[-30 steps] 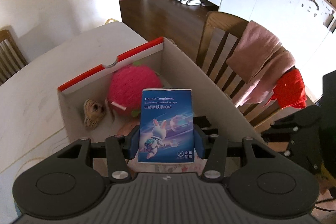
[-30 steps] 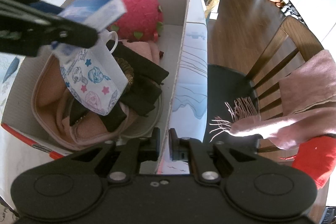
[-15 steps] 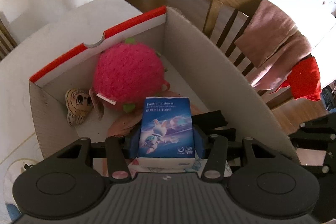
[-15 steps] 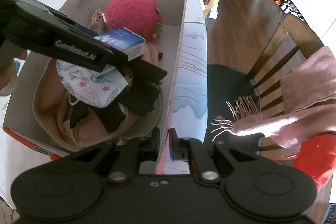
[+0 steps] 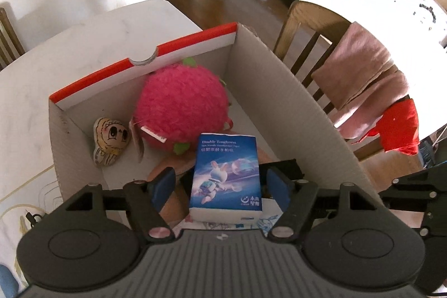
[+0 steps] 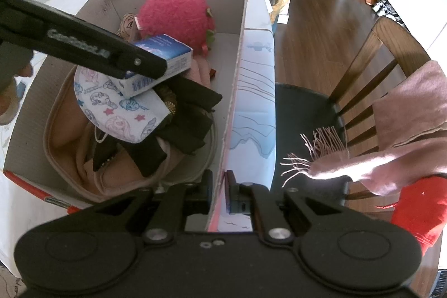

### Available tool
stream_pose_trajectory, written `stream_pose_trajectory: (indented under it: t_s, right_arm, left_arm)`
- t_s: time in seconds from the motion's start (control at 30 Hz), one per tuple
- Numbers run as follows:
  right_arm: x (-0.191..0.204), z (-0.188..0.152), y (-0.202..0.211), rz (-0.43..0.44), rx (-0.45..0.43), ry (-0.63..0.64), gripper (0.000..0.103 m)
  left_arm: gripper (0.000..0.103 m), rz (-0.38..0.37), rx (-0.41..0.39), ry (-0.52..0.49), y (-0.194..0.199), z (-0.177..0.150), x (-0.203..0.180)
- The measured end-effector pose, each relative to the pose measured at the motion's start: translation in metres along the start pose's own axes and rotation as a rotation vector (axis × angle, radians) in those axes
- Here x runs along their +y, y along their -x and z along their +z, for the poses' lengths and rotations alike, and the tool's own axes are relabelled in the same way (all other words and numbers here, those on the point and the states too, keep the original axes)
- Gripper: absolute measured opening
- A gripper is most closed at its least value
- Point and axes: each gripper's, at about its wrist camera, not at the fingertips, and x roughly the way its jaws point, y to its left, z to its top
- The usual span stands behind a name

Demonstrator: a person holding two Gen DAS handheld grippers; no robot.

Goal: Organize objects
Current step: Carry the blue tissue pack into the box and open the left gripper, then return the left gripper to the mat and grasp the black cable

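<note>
Sunlit dining room, with a white table carrying a cardboard box that has a red rim. Between the fingers of the left tongs lies a blue tissue pack, but the blue pads stand apart from its sides, so the tongs are open and the pack seems released. In the right view the pack rests on a printed face mask, inside the box.

The right tongs are closed on the near wall of the box and hold it steady.

Ahead of the left tongs sit a pink plush ball and a small doll face. Under the mask are dark cloth and a beige bag.

I judge this item as placed; what is left I cannot tell, since no loose objects show outside.
</note>
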Motion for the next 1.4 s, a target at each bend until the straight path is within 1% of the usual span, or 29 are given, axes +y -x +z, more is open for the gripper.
stream_pose_trajectory:
  t_s: [0.13,0.23,0.4,0.47,0.63,0.7,0.83,0.9,0.97,1.07,1.2,1.4]
  right_arm:
    - [0.000,0.000,0.001,-0.003,-0.006,-0.001,0.008]
    - [0.001,0.001,0.003,-0.004,-0.008,-0.002,0.008]
    - [0.001,0.002,0.004,-0.009,-0.016,-0.001,0.008]
    - [0.002,0.003,0.005,-0.011,-0.018,0.000,0.007]
    - [0.002,0.005,0.008,-0.012,-0.023,-0.001,0.007]
    - [0.001,0.006,0.010,-0.013,-0.028,-0.001,0.007]
    - [0.003,0.007,0.013,-0.018,-0.034,0.005,0.007]
    - [0.003,0.008,0.014,-0.020,-0.035,0.006,0.007]
    - [0.004,0.009,0.015,-0.022,-0.038,0.006,0.007]
    - [0.003,0.009,0.017,-0.023,-0.039,0.008,0.007]
    - [0.004,0.010,0.016,-0.027,-0.034,0.013,0.007]
    - [0.006,0.012,0.014,-0.034,-0.028,0.017,0.007]
  left_arm:
    - [0.071,-0.011,-0.020,0.015,0.013,-0.005,0.006]
    - [0.072,0.002,-0.041,0.018,0.023,-0.007,0.007]
    - [0.073,-0.027,-0.093,0.044,0.049,-0.013,0.012]
    - [0.076,-0.033,-0.115,0.053,0.061,-0.017,0.017]
    - [0.077,-0.025,-0.157,0.096,0.085,-0.030,0.037]
    - [0.078,-0.008,-0.177,0.119,0.095,-0.036,0.049]
    - [0.078,0.052,-0.211,0.164,0.110,-0.050,0.075]
    - [0.081,0.099,-0.224,0.187,0.114,-0.059,0.090]
    - [0.081,0.163,-0.229,0.214,0.114,-0.068,0.105]
    - [0.081,0.199,-0.214,0.271,0.110,-0.081,0.127]
    - [0.081,0.248,-0.193,0.317,0.100,-0.094,0.147]
    - [0.081,0.269,-0.153,0.367,0.072,-0.111,0.169]
